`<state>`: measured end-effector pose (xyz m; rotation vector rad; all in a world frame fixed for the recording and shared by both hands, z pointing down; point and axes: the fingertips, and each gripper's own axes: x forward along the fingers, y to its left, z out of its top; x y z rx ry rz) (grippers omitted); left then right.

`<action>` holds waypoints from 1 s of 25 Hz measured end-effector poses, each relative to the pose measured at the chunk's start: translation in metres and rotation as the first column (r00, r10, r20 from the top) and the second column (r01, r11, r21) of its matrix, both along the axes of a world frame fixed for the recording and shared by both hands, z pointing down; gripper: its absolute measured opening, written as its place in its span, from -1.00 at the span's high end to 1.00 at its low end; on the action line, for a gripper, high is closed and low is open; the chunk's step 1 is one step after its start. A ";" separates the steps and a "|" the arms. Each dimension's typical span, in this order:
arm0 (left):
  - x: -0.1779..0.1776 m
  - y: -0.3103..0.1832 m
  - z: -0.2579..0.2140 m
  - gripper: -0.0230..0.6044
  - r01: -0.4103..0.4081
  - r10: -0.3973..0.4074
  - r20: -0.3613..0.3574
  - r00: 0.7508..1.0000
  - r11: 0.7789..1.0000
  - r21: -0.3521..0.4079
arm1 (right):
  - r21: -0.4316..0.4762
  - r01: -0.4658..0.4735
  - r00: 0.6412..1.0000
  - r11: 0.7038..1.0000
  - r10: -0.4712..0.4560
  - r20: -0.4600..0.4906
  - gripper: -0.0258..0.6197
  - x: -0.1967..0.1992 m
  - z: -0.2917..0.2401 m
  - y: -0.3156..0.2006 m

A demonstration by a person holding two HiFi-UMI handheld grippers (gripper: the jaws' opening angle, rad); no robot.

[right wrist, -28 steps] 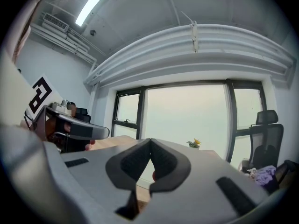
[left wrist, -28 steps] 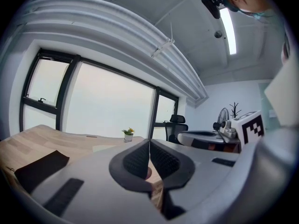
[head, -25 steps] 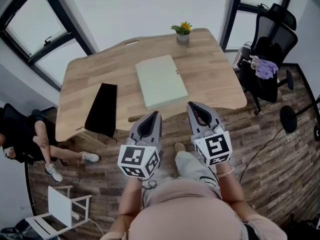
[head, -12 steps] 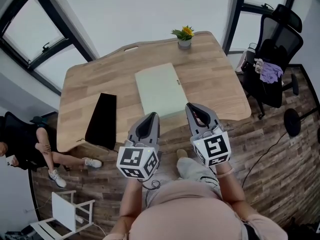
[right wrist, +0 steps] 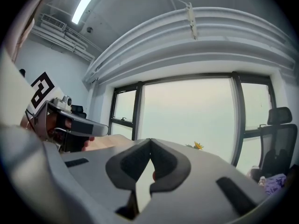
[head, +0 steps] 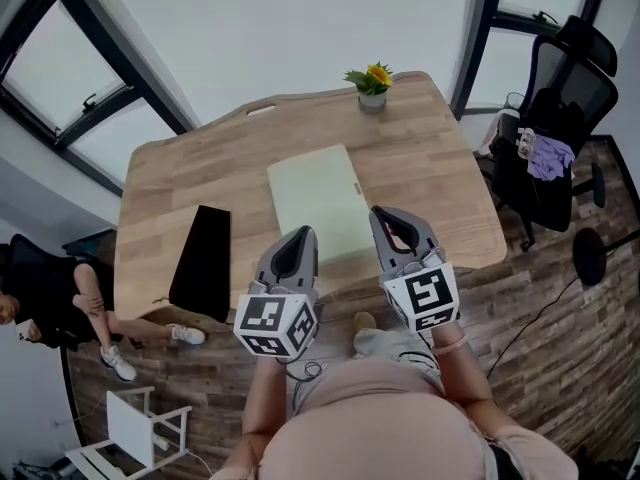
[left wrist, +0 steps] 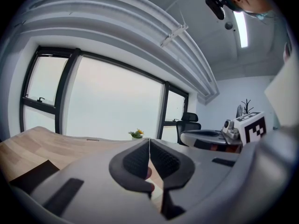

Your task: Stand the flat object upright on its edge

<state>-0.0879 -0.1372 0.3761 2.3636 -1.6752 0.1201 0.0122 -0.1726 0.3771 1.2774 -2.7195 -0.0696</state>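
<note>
– Both grippers have come in over the near edge of the worktop since a second ago, haven't they?
– Yes. Two of them, the left hand-held gripper and the right hand-held gripper, each with its jaws pressed together and holding nothing.
– And the flat things?
– Two lie flat on the worktop. One is a pale green board, its near end by the gripper tips. The other is a black panel, to the left of the board. One flower pot stands at the far edge.

Near edge of pale green flat board partly behind tips of left hand-held gripper & right hand-held gripper, small mark on its rt edge too tiny to ID, seated person cut off at left frame edge, purple item on office chair unclear
</note>
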 end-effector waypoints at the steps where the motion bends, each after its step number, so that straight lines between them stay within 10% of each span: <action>1: 0.000 -0.006 0.001 0.89 0.006 -0.006 0.003 1.000 1.000 -0.001 | -0.002 0.005 1.000 1.000 -0.005 0.000 0.92 0.000 0.001 -0.007; 25: -0.035 -0.100 0.019 0.89 0.022 -0.023 -0.012 1.000 0.999 -0.047 | -0.042 0.019 1.000 0.999 -0.020 -0.021 0.92 -0.033 0.018 -0.107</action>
